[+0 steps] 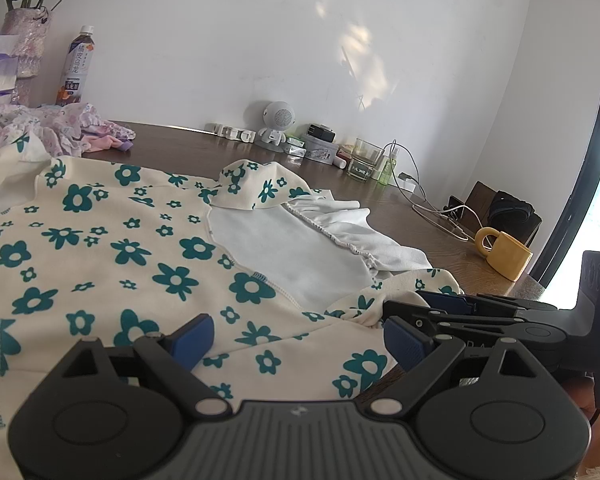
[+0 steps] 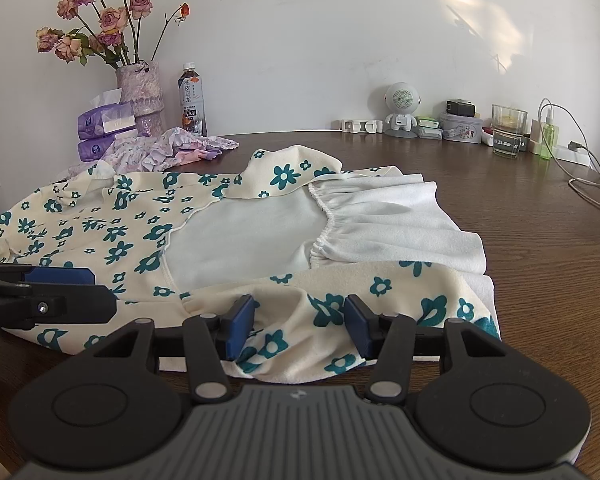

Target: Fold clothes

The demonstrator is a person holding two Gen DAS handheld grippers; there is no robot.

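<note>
Right wrist view: right gripper point(image 2: 300, 326) jaws stand apart, straddling a bunched hem of the floral garment point(image 2: 112, 232) spread ahead on the tabletop point(image 2: 540, 240). Left gripper point(image 1: 298, 338) jaws also gape over the cloth. A shallow pinch could slip; the yellow mug point(image 1: 504, 258) sits near.

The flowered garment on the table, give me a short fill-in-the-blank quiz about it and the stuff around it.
1. The flowers printed on the cream garment are ____ in colour.
2. The mug near the table's edge is ____.
3. The vase holds dried ____.
4. Both the left hand-held gripper and the right hand-held gripper have their jaws ____.

Missing words: teal; yellow; roses; open
</note>
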